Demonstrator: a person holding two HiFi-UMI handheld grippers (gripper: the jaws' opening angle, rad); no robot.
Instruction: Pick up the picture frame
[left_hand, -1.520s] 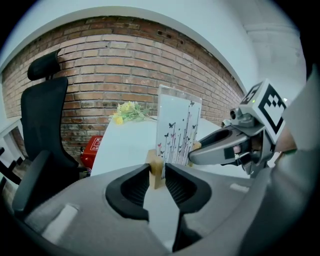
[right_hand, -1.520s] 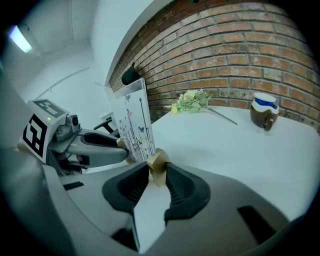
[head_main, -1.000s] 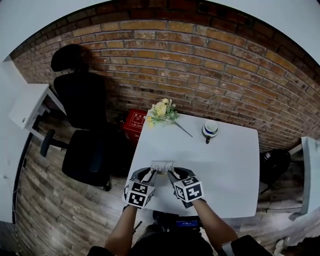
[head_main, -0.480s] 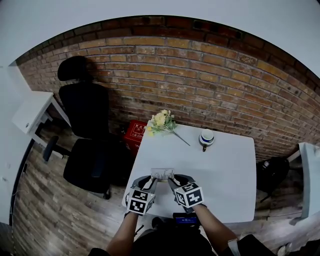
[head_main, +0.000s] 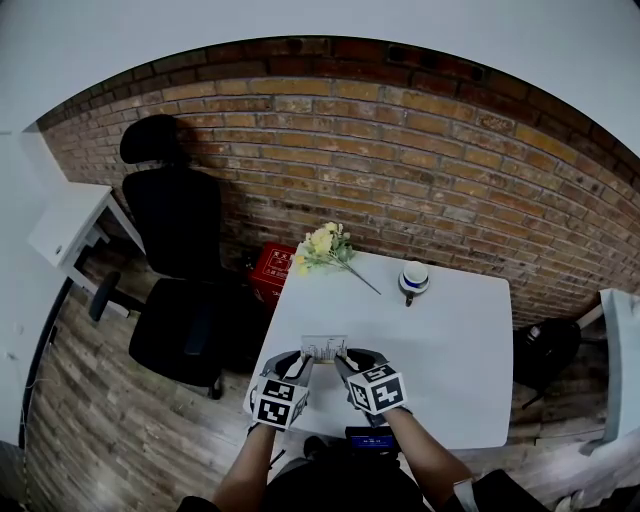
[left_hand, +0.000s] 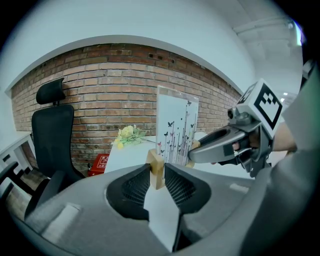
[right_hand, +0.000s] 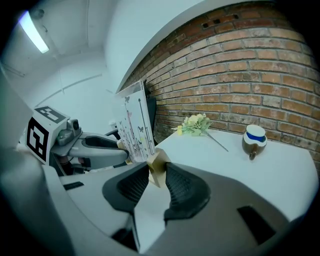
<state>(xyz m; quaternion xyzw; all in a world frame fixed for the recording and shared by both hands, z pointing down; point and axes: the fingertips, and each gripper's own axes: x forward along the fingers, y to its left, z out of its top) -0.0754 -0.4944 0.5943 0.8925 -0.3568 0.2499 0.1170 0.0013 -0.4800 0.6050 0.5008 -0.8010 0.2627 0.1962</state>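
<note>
The picture frame (head_main: 324, 347) is a clear panel printed with butterflies and thin stems, standing on two wooden foot blocks. It hangs upright just above the near edge of the white table (head_main: 440, 340). My left gripper (head_main: 300, 366) is shut on the left wooden block (left_hand: 156, 170), with the panel (left_hand: 176, 127) rising beyond it. My right gripper (head_main: 346, 364) is shut on the right wooden block (right_hand: 158, 169), the panel (right_hand: 135, 125) standing to its left. Each gripper view shows the other gripper at the frame's far end: the right gripper (left_hand: 193, 149) and the left gripper (right_hand: 122, 148).
A bunch of yellow flowers (head_main: 325, 245) lies at the table's far left corner, and a cup with a blue band (head_main: 413, 278) stands at the far middle. A black office chair (head_main: 180, 260) and a red box (head_main: 275, 268) stand left of the table, against a brick wall (head_main: 400, 150).
Both grippers have risen a little together with the frame held between them. Their grip on the wooden blocks is the same.
</note>
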